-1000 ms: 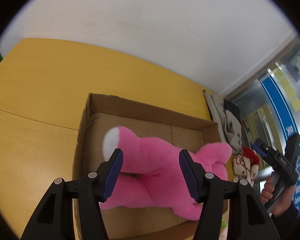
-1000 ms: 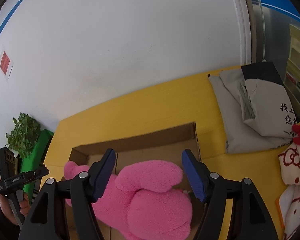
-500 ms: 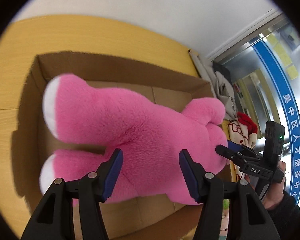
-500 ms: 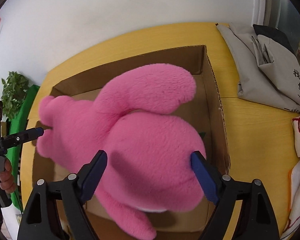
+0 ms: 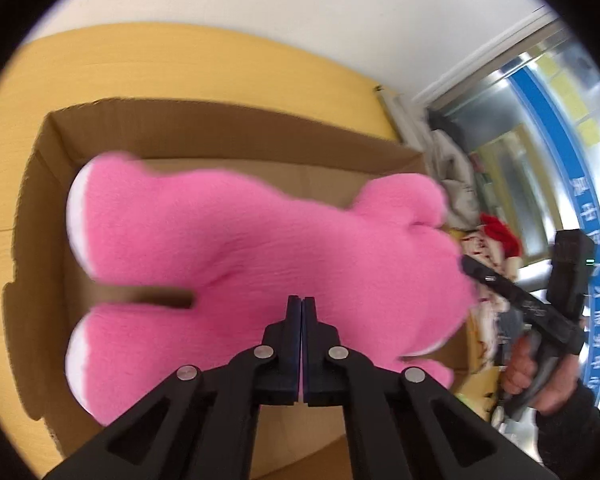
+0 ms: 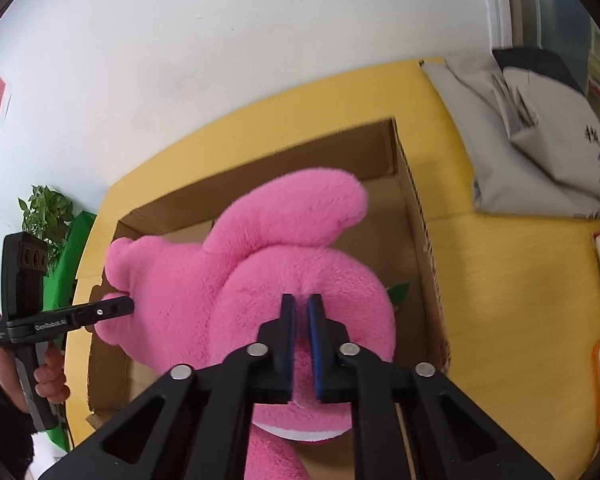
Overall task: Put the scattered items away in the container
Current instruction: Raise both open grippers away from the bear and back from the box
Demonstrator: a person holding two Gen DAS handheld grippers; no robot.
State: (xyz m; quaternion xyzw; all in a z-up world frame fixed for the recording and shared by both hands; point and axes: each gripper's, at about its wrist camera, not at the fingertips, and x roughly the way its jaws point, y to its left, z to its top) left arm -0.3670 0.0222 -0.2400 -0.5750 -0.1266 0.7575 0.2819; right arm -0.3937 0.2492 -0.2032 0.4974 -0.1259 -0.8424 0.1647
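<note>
**Pink plush over the box, both grippers pinched into its fur**

I see the yellow table [image 6: 512, 280] carrying the open cardboard box [image 5: 236, 120] against the far wall. The pink plush toy [image 5: 260, 256] lies across the box opening, white-tipped feet to the left, head to the right. A grey folded bag [image 6: 540, 148] sits right of the box. My left gripper [image 5: 301, 304] is clenched, tips pressed into the toy's body. My right gripper [image 6: 301, 304] is clenched on a fold of fur at the head.
</note>
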